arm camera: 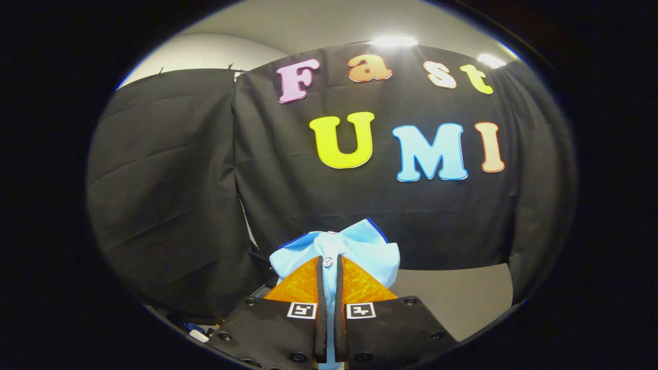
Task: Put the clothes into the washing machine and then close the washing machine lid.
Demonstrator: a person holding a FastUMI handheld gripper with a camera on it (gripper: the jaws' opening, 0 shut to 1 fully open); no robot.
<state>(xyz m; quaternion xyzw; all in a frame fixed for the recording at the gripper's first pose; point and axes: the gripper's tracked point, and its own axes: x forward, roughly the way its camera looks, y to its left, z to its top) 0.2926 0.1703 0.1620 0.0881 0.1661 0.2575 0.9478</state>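
Hand-held gripper (329, 267) pinches light-blue shirt (354, 252) above grey table (452, 298).

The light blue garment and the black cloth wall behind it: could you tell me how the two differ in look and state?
The light blue garment is pale with a dark blue trim and a button; the black cloth wall is dark. The garment is bunched up, clamped between the fingers of the gripper; the wall hangs loosely in soft creases beyond them. Both are fabric.

The garment (354, 252) pinched between the fingers of the gripper (329, 267), low in the frame's centre, is pale blue with dark blue edging and a white button. Behind it lower right, the tabletop (452, 298) is plain grey.
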